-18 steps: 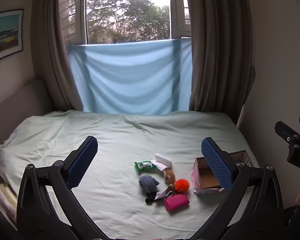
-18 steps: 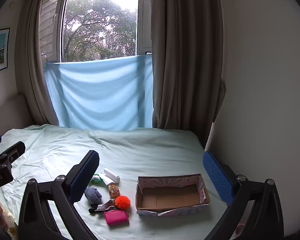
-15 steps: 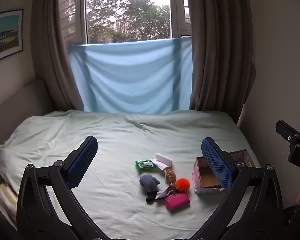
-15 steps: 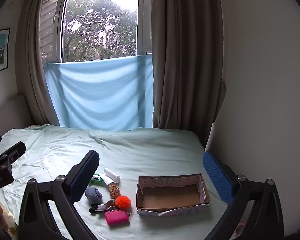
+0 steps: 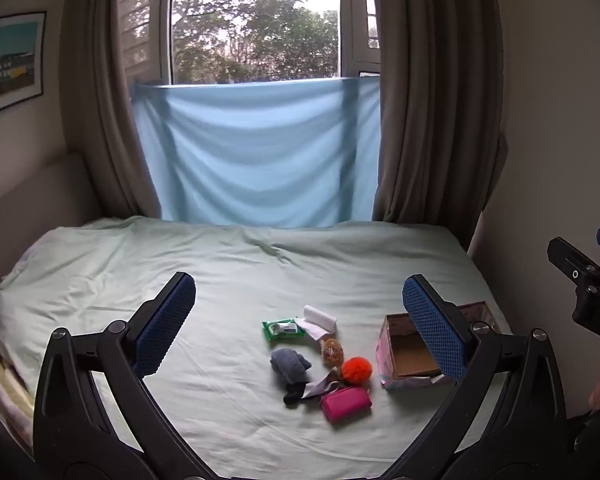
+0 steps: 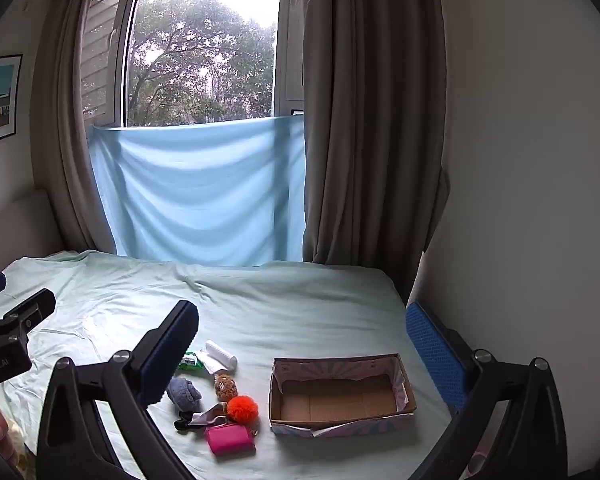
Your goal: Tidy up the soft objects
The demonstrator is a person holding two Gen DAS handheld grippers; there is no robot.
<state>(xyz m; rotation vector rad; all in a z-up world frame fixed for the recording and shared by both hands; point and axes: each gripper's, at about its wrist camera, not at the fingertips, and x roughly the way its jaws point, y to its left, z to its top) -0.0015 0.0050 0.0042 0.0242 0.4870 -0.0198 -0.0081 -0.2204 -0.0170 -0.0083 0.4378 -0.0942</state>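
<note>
A cluster of small soft things lies on the pale green bed (image 5: 100,264): a pink pouch (image 5: 346,403) (image 6: 229,439), an orange pompom (image 5: 356,369) (image 6: 242,408), a grey sock bundle (image 5: 289,364) (image 6: 184,393), a brown patterned ball (image 5: 333,351) (image 6: 225,386), a white roll (image 5: 320,317) (image 6: 221,355) and a green wipes pack (image 5: 283,328). An empty open cardboard box (image 5: 412,360) (image 6: 340,396) stands to their right. My left gripper (image 5: 300,320) and right gripper (image 6: 304,356) are both open and empty, held above the near edge of the bed.
A wall (image 6: 520,200) runs close along the bed's right side. Brown curtains (image 5: 432,100) and a blue cloth (image 5: 256,156) hang at the window behind the bed. A padded headboard (image 5: 24,200) borders the left side.
</note>
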